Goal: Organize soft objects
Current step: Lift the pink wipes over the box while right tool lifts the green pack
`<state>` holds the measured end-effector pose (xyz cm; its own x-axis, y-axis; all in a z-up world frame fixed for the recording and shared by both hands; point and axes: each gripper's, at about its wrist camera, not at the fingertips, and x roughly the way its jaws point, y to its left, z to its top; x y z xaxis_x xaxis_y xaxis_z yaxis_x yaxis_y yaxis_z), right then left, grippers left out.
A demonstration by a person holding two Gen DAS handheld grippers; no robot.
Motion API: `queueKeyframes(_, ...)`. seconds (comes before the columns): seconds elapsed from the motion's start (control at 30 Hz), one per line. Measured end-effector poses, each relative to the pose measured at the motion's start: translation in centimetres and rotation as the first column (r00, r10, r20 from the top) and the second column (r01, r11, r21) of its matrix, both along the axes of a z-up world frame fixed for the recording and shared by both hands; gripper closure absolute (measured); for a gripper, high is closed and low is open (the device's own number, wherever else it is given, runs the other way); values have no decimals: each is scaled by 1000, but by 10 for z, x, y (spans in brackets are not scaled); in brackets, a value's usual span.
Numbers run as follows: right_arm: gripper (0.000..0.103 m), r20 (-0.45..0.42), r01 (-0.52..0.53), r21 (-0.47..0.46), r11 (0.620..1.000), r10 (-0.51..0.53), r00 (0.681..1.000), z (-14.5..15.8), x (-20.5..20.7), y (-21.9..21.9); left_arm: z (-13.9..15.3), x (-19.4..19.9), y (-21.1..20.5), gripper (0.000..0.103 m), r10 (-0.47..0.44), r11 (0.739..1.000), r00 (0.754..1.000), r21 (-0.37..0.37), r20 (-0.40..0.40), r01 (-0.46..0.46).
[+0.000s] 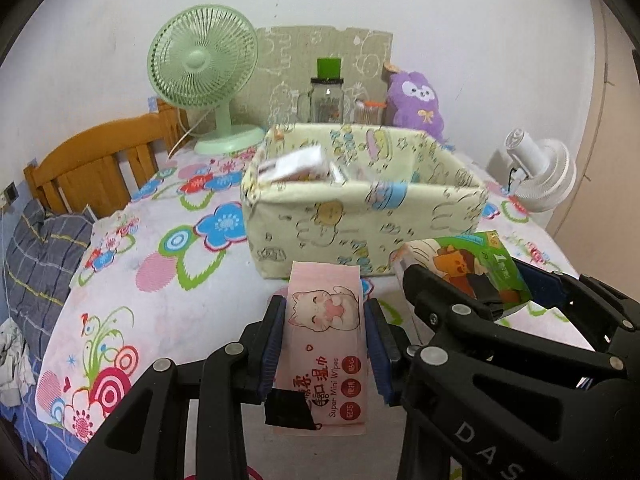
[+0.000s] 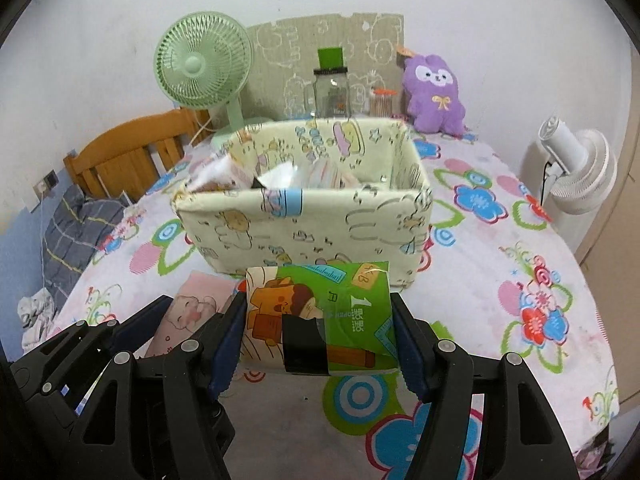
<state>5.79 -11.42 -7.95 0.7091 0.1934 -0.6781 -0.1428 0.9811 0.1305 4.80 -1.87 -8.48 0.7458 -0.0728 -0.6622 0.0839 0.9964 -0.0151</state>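
Observation:
My left gripper [image 1: 325,312] is shut on a pink pack of wet wipes [image 1: 324,320] with a cat drawing, held just above the flowered tablecloth. To its right, my right gripper [image 2: 318,312] is shut on a green tissue pack [image 2: 320,312] with a cartoon dog; the same green tissue pack [image 1: 472,268] shows at the right of the left wrist view. Both packs hang just in front of the pale yellow fabric storage box [image 1: 360,228], whose near wall faces me. Several packets [image 2: 280,178] lie inside the fabric storage box [image 2: 304,224].
Behind the box stand a green desk fan [image 1: 204,72], a glass jar with a green lid [image 1: 328,96] and a purple plush toy [image 1: 418,100]. A white fan [image 2: 580,176] stands off the table's right side, and a wooden headboard [image 1: 96,164] rises at the left.

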Motion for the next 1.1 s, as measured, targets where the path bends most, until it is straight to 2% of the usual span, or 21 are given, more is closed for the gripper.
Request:
queueKeyframes(0.5, 34, 72, -2, 9, 1000, 2, 997, 41, -12, -10, 35, -2, -8, 64, 0, 1000, 998, 10, 69, -1)
queueKeyframes(1.1, 33, 138, 7, 10, 1000, -9, 990, 73, 6, -21, 66, 17, -20, 64, -11, 1000, 991, 16, 133, 9)
